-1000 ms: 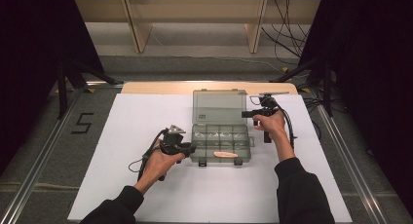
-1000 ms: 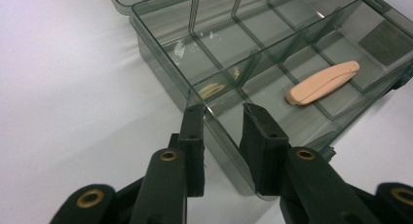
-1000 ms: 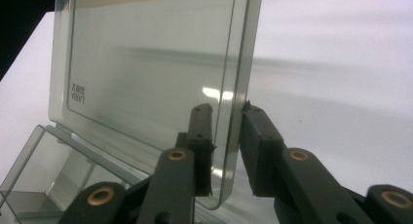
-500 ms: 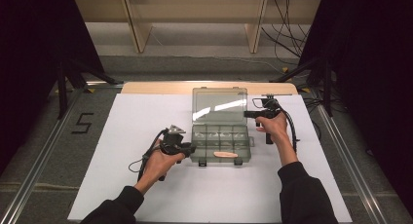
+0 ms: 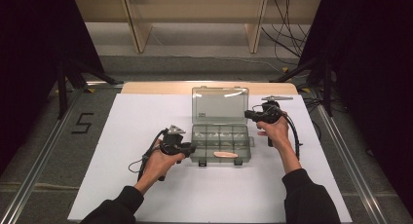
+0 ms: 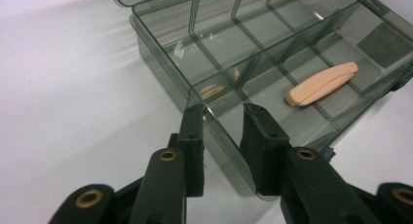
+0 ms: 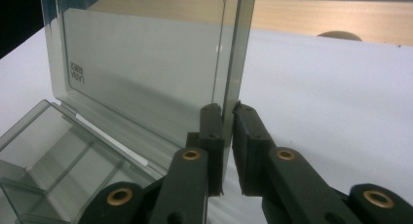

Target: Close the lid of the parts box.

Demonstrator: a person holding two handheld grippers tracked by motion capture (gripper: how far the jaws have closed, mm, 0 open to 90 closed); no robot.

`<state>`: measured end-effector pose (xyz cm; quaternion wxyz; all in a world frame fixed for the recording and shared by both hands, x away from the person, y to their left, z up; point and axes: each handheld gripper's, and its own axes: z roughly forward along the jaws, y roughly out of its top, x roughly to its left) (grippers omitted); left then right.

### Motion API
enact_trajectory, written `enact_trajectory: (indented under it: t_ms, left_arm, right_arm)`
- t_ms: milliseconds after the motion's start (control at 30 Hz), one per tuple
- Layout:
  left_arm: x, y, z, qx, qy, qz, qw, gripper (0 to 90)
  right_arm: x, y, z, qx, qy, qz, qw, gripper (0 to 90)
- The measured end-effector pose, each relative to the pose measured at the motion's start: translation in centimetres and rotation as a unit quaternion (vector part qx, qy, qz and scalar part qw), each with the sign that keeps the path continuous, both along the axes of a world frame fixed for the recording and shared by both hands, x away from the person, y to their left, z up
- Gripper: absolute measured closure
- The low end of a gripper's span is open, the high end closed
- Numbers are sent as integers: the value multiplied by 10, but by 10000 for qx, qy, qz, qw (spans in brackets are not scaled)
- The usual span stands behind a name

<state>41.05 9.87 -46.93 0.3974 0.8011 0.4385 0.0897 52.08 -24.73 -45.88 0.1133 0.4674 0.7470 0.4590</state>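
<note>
A clear smoky compartment box (image 5: 196, 147) stands mid-table with its lid (image 5: 219, 104) raised upright at the far side. A peach oblong piece (image 5: 225, 155) lies in a near compartment (image 6: 321, 83). My left gripper (image 5: 191, 149) grips the box's left wall (image 6: 160, 44); its jaws (image 6: 223, 119) straddle that wall near the front corner. My right gripper (image 5: 247, 114) is shut on the lid's right edge (image 7: 146, 63). Its jaws (image 7: 228, 117) have just been closing, with the edge between them.
The box sits on a white sheet (image 5: 122, 121) that covers the table, with a wooden strip (image 5: 160, 87) along the far edge. A "5" mark (image 5: 82, 122) is on the floor at the left. Dark stands and cables (image 5: 292, 19) are behind and at both sides.
My right gripper's jaws came together on the lid's right edge and the hand shifted slightly. The glare on the lid changed. The left hand kept still.
</note>
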Motion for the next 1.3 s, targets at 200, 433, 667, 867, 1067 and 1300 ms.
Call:
enact_trajectory:
  t_ms: [200, 433, 667, 867, 1067, 1300]
  left_arm:
    - [0, 0, 0, -29, 2, -3, 10000, 703]
    - [0, 1, 0, -29, -10, -22, 10000, 702]
    - [6, 5, 0, 126, -214, -313, 9992, 701]
    - [5, 6, 0, 128, -228, -337, 9991, 700]
    - [5, 6, 0, 133, -216, -329, 9991, 699]
    - [3, 5, 0, 105, -177, -273, 9994, 695]
  right_arm:
    - [-5, 0, -3, -71, -344, 42, 9994, 832]
    - [-11, 1, -8, -64, -704, 105, 9974, 829]
    - [-15, 1, -9, -215, -944, 131, 9952, 827]
    - [-18, 1, -12, -211, -1134, 108, 9933, 826]
    - [-19, 2, -12, -277, -1238, 94, 9919, 825]
    - [-22, 2, -13, -366, -1371, 126, 9898, 823]
